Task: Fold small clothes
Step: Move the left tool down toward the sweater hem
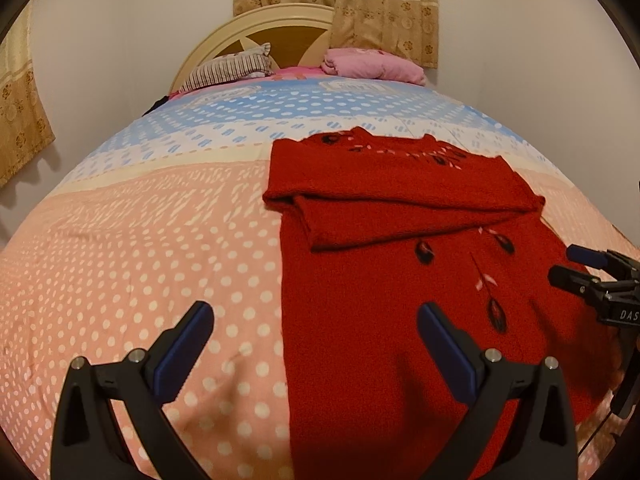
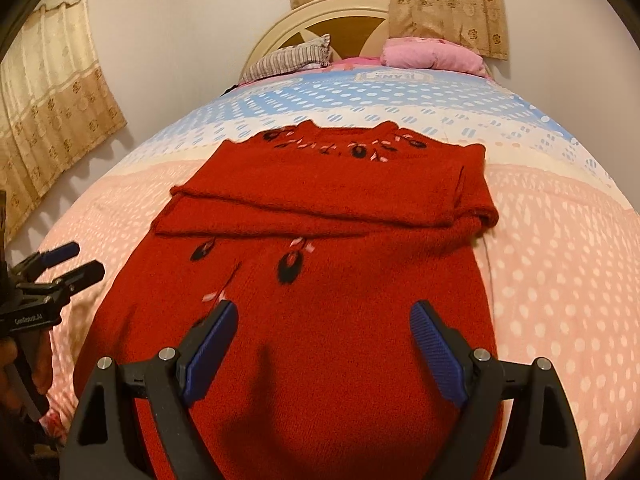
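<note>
A red knitted sweater (image 1: pixel 400 280) with black and pink flower embroidery lies flat on the bed, neck at the far end, both sleeves folded across the chest. It also shows in the right wrist view (image 2: pixel 340 280). My left gripper (image 1: pixel 316 316) is open and empty, above the sweater's left edge near the hem. My right gripper (image 2: pixel 322 316) is open and empty above the lower middle of the sweater. The right gripper shows at the right edge of the left wrist view (image 1: pixel 568 264); the left gripper shows at the left edge of the right wrist view (image 2: pixel 84 260).
The bed cover (image 1: pixel 140 260) is pink with white dots near me and blue farther away. A striped pillow (image 1: pixel 232 66) and a pink pillow (image 1: pixel 372 64) lie by the headboard (image 1: pixel 280 20). Curtains (image 1: pixel 380 0) hang behind.
</note>
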`<action>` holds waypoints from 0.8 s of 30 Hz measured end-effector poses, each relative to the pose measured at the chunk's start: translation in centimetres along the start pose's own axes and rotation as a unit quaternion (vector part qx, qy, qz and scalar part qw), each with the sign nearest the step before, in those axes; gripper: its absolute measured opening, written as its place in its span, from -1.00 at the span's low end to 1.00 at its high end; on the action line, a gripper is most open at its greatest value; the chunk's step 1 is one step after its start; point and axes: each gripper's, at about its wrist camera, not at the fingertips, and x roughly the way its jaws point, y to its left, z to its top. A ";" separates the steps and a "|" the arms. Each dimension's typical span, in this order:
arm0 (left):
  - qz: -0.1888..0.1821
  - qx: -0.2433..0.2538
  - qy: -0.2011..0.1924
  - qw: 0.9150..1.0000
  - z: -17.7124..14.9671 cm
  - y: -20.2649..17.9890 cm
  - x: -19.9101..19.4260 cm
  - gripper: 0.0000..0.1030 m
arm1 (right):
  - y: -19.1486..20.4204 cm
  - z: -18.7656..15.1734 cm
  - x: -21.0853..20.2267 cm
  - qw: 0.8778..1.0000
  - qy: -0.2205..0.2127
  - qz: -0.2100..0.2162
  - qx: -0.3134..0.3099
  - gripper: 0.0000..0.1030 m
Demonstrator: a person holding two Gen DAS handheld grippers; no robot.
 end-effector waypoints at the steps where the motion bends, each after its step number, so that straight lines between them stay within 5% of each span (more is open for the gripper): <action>1: 0.000 0.003 0.001 1.000 -0.3 -0.1 -0.1 1.00 | 0.2 -0.3 -0.2 1.000 0.001 0.000 -0.004 0.72; 24: -0.028 0.021 0.055 0.998 -6.4 -0.4 -2.5 1.00 | 0.0 -5.6 -3.1 0.999 0.036 0.000 -0.002 0.72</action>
